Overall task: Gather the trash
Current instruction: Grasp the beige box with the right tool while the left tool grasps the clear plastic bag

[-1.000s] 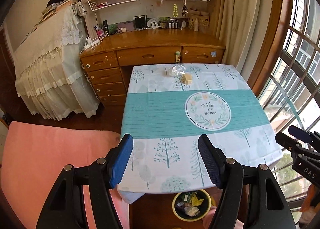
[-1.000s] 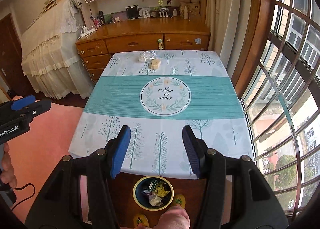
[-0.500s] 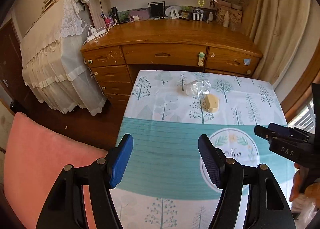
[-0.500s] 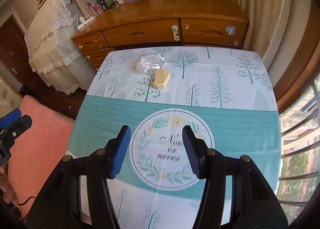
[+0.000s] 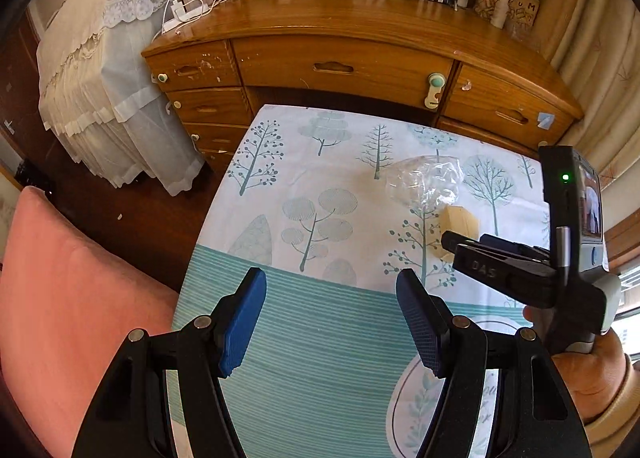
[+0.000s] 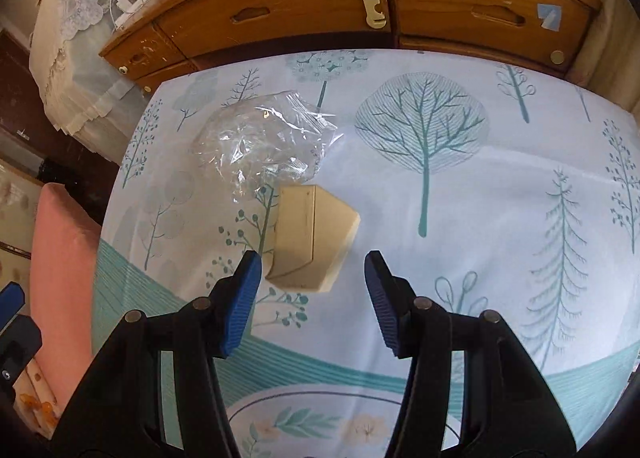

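Pale cream cardboard makes up the small box (image 6: 314, 236) lying on its side on the table (image 6: 500, 198), which is covered by a white cloth printed with teal trees. Touching the box at its 11 o'clock corner sits a crumpled clear plastic bag (image 6: 260, 142), also on the cloth. The right claw (image 6: 312, 302) hangs just above the box from the 6 o'clock side, its blue pads spread, with the near end of the box showing in the gap between them and neither pad pressing on it. From the left wrist camera the right claw (image 5: 464, 246) appears at 3 o'clock, a hand (image 5: 588, 374) wrapped around its handle, partly hiding the box (image 5: 460, 224). The left claw (image 5: 332, 322) is spread and empty over the teal striped band, well apart from the bag (image 5: 424, 182). Beyond the table at 12 o'clock stands a wooden desk (image 5: 340, 58) with drawers.
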